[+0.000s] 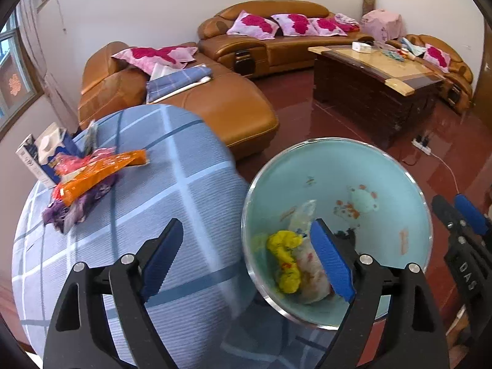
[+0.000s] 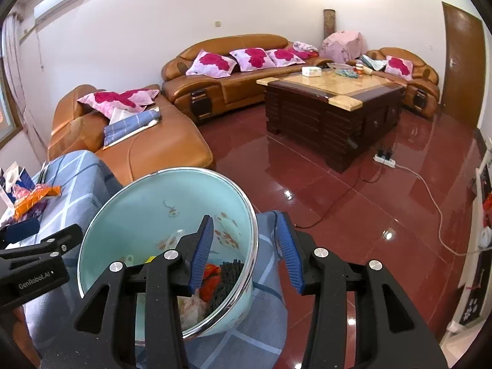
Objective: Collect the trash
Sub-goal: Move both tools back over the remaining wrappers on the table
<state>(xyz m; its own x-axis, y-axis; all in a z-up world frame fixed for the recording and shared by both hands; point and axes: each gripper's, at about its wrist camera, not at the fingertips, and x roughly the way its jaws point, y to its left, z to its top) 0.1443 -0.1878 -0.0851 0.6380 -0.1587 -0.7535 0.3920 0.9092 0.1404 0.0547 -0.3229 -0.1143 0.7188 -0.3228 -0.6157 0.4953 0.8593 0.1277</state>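
1. A round surface (image 1: 190, 166) draped in a blue-grey checked cloth stands in a living room with a dark red tiled floor (image 2: 353, 203).
2. A pale green enamel basin (image 1: 409, 184) with a shiny rim and painted flowers sits at the right edge of the surface, tilted toward the cameras.
3. In the basin lie a crumpled yellow wrapper (image 1: 284, 259), a whitish crumpled plastic bag (image 1: 309, 273) touching it, and, seen from the right wrist view, a red scrap (image 2: 212, 272) beside something dark and ridged (image 2: 226, 279).
4. The left gripper (image 1: 249, 261) has its jaws spread wide with nothing between the pads; one blue finger hangs over the cloth, the other over the inside of the basin just beside the yellow wrapper.
5. The right gripper (image 2: 247, 255) straddles the near rim of the basin, one finger inside and one outside. Whether the pads press on the wall I cannot tell.
6. More trash is heaped on the far left of the surface, well apart from the basin: an orange wrapper (image 1: 98, 175) on top of purple crumpled plastic (image 1: 77, 206), with a red-pink bag (image 1: 77, 163) beside it.
7. A white and blue carton (image 1: 40, 156) stands just behind that heap.
8. Beyond are brown leather sofas (image 1: 233, 110) with pink floral cushions (image 1: 255, 26) and a dark wooden coffee table (image 1: 369, 92).
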